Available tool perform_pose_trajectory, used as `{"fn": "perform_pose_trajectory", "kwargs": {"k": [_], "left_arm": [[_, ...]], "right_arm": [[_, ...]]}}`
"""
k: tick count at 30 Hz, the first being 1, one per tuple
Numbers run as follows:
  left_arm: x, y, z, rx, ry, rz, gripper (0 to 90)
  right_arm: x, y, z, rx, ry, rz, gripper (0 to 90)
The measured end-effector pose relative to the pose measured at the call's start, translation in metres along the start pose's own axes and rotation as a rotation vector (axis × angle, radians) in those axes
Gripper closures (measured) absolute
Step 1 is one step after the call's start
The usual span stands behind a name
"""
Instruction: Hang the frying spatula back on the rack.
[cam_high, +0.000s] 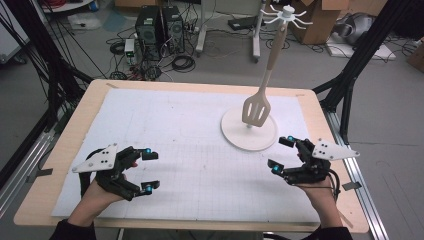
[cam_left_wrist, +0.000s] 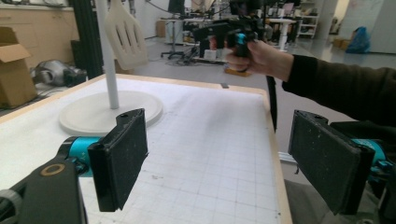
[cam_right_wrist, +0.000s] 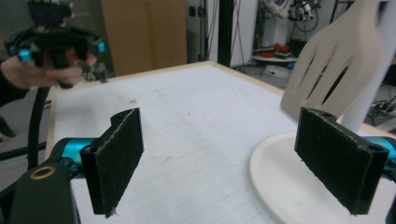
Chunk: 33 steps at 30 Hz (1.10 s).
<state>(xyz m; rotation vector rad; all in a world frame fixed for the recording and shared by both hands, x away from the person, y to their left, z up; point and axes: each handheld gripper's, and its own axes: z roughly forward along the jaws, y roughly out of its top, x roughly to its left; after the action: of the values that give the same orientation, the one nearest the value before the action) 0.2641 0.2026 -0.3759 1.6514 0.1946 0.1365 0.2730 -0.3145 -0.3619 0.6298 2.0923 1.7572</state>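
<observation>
Nearby, spatula (cam_high: 257, 108) beside empty right gripper (cam_high: 281, 154)

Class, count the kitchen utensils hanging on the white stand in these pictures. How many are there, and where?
1: a beige slotted spatula hangs by its handle from a hook at the stand's top, its blade just above the round base. The other hooks look bare.
</observation>
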Motion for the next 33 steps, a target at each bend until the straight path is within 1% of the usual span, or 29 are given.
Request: {"fn": "perform_pose_trajectory", "kwargs": {"k": [2,3,5,7,9,11,12,16,18,20,23,33], "left_arm": [[0.001,-0.001,-0.001,-0.009,0.003,-0.006,20.1],[0.001,-0.001,-0.002,-0.010,0.005,-0.006,20.1],[0.002,-0.003,-0.004,-0.015,0.012,-0.010,20.1],[0.004,-0.005,-0.005,-0.020,0.022,-0.015,20.1],[0.006,-0.008,-0.007,-0.020,0.027,-0.018,20.1],[0.008,-0.011,-0.009,-0.018,0.039,-0.020,20.1],[0.009,-0.012,-0.010,-0.017,0.045,-0.023,20.1],[0.011,-0.016,-0.015,-0.012,0.066,-0.026,20.2],[0.011,-0.018,-0.016,-0.009,0.074,-0.024,20.2],[0.012,-0.019,-0.017,-0.005,0.081,-0.022,20.3],[0.012,-0.020,-0.018,-0.004,0.085,-0.024,20.2],[0.011,-0.020,-0.020,-0.007,0.087,-0.021,20.3]], "right_arm": [[0.003,-0.009,0.003,0.016,0.016,0.002,14.6],[0.004,-0.013,0.005,0.023,0.019,-0.002,14.6],[0.008,-0.020,0.007,0.044,0.023,0.004,14.5],[0.012,-0.025,0.009,0.050,0.027,0.006,14.6],[0.015,-0.030,0.011,0.054,0.043,0.005,14.5],[0.018,-0.034,0.012,0.057,0.037,0.000,14.3],[0.020,-0.037,0.013,0.061,0.045,0.008,14.2],[0.022,-0.045,0.016,0.086,0.047,0.019,14.0],[0.021,-0.046,0.018,0.103,0.039,0.025,14.0],[0.021,-0.047,0.019,0.100,0.034,0.016,13.9],[0.021,-0.047,0.020,0.091,0.041,0.014,13.9],[0.021,-0.046,0.017,0.078,0.052,0.024,13.8]]}}
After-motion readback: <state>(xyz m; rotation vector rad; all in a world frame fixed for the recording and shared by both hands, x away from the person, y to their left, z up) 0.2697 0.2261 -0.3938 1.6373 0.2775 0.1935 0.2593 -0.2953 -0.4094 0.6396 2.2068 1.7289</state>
